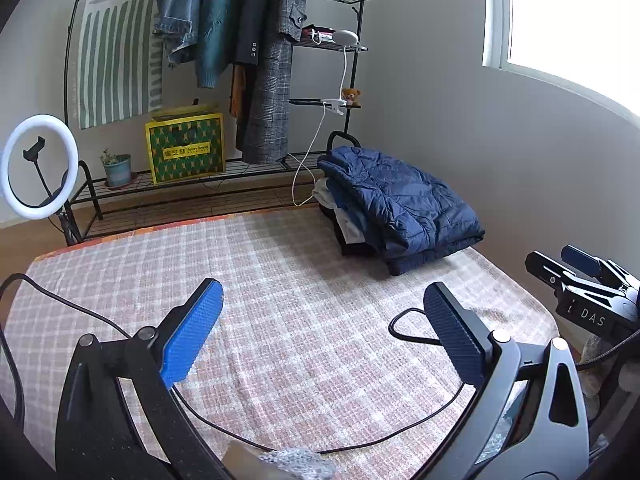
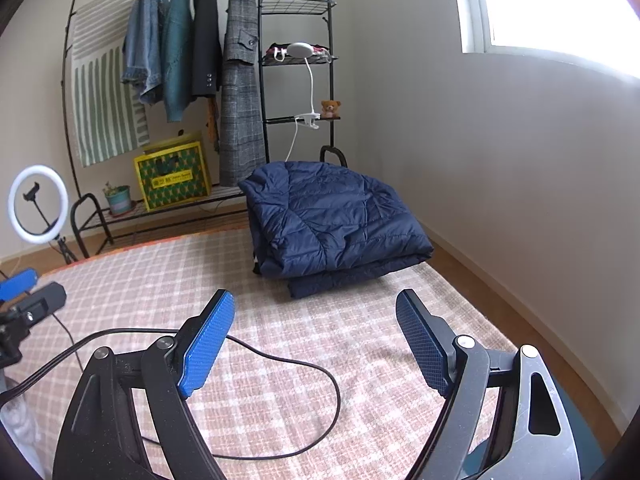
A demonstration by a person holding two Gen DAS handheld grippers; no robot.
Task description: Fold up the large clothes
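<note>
A navy quilted jacket (image 1: 404, 204) (image 2: 336, 224) lies folded on top of a pile of folded clothes (image 1: 344, 216) at the far right corner of the checked pink blanket (image 1: 312, 320) (image 2: 320, 360). My left gripper (image 1: 322, 292) hovers open above the blanket, well short of the pile, with nothing between its blue pads. My right gripper (image 2: 316, 300) is open too, empty, pointing at the jacket from a short way off. The right gripper's side (image 1: 588, 284) shows at the right edge of the left wrist view, and the left gripper's tip (image 2: 24, 292) at the left edge of the right wrist view.
A black cable (image 2: 304, 364) loops across the blanket under the grippers. Behind stands a black clothes rack (image 2: 256, 80) with hanging coats, a yellow-green box (image 2: 172, 176), a potted plant (image 2: 118, 198) and a clip lamp (image 2: 302, 50). A ring light (image 2: 38, 204) stands at left. Wall and window at right.
</note>
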